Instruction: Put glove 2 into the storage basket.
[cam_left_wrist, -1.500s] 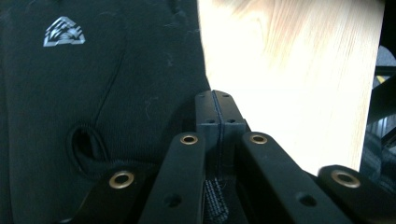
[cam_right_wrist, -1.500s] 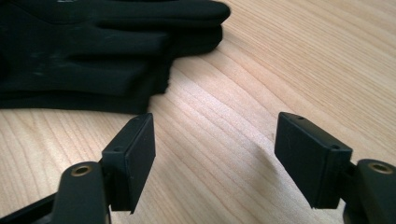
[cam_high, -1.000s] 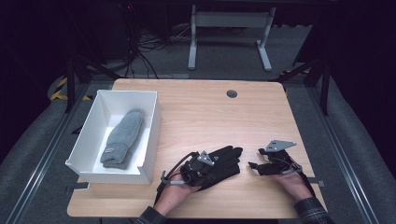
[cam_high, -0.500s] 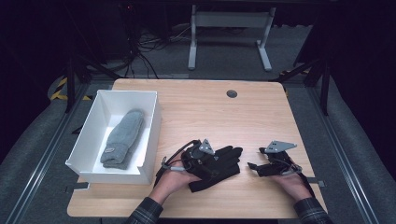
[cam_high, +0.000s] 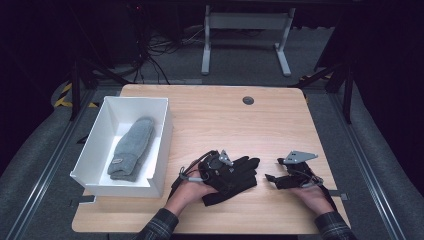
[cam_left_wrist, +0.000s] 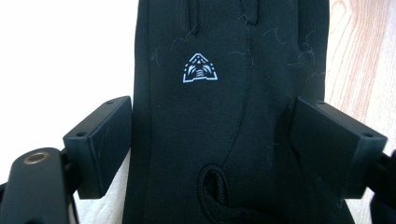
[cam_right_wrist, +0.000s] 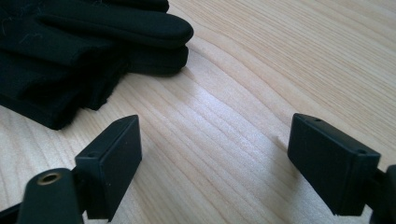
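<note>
A pair of black gloves (cam_high: 235, 177) lies stacked near the table's front edge. My left gripper (cam_high: 224, 164) hovers just over them. In the left gripper view its jaws (cam_left_wrist: 210, 140) stand wide apart on either side of a black glove (cam_left_wrist: 219, 116) with a small white logo; they have just been opening and the pads do not press on it. My right gripper (cam_high: 273, 179) rests to the right of the gloves. It is open over bare wood (cam_right_wrist: 215, 158), with the glove fingertips (cam_right_wrist: 140, 28) ahead and to its left.
A white box (cam_high: 100, 170) stands at the table's left with a grey knitted mitten (cam_high: 131, 147) lying in it. A round cable hole (cam_high: 248, 100) sits near the far edge. Bare wood stretches across the far half of the table (cam_high: 225, 115).
My left hand has shifted a little to the right and over the black gloves, which now lie flatter under it. The right hand has stayed where it was.
</note>
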